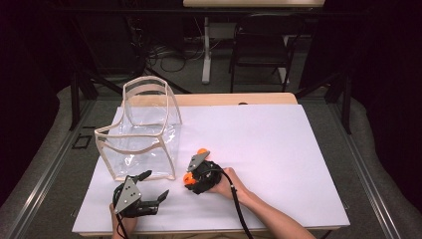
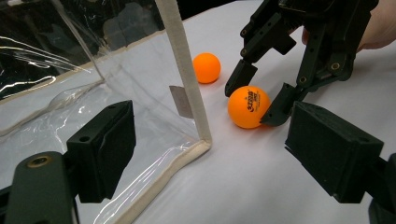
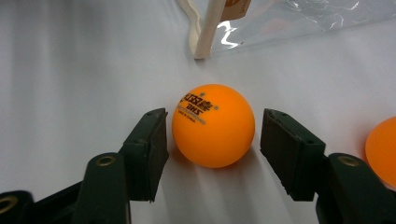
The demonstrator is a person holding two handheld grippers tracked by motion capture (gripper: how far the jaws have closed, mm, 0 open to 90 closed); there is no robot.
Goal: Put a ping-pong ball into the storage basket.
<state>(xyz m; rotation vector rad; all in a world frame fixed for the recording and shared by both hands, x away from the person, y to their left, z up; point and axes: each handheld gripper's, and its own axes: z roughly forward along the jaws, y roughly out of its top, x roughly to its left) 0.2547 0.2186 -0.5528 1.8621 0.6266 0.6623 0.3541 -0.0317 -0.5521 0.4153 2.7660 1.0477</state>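
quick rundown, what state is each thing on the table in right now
printed orange ball: resting on the white table, between the right tool's jaws, small gaps on both sides, not yet pinched
second orange ball: loose on the table, beside the bag, untouched
clear bag: standing upright, top open, nothing visible inside
right tool: jaws straddling the printed ball, not pressing
left tool: jaws wide open, holding nothing, pointed at the bag's corner

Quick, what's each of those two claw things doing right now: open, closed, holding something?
Left gripper: open, holding nothing.
Right gripper: jaws around the printed orange ball on the table, a small gap on each side, not gripping yet.
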